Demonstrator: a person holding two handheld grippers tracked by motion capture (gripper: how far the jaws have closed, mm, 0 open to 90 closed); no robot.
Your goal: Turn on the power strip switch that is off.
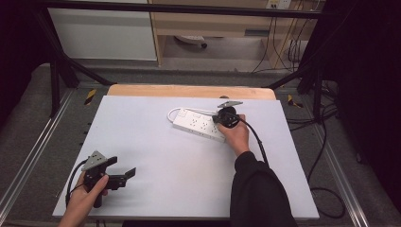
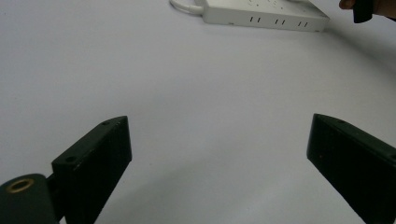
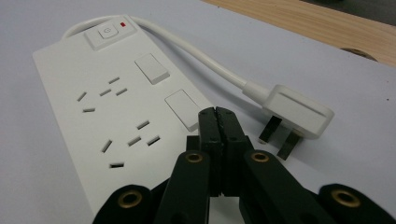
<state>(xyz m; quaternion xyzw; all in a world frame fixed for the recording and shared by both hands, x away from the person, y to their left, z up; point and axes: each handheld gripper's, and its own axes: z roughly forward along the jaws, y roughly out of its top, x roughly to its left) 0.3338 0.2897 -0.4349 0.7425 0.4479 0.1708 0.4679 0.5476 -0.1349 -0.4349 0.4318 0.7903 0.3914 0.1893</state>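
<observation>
A white power strip (image 1: 198, 124) is seen lying flat on the white tabletop (image 1: 156, 142), a bit toward the far edge and right of the middle. Its short white cable (image 3: 196, 51) is looped round to a flat white plug (image 3: 296, 112), which is laid on the tabletop just beside the strip with its prongs tipped down.

The right tongs (image 3: 218, 122) are held over the strip's near right end, jaws pressed tight together with nothing caught between them. The tips are parked right by one of the strip's square white covers; whether it's actually being touched can't be told.

The left tongs (image 1: 124, 176) are kept down by the near left corner of the tabletop, well apart from the strip, jaws spread wide over bare surface, nothing gripped. The strip's slotted side can be spotted far off in the left gripper view.
</observation>
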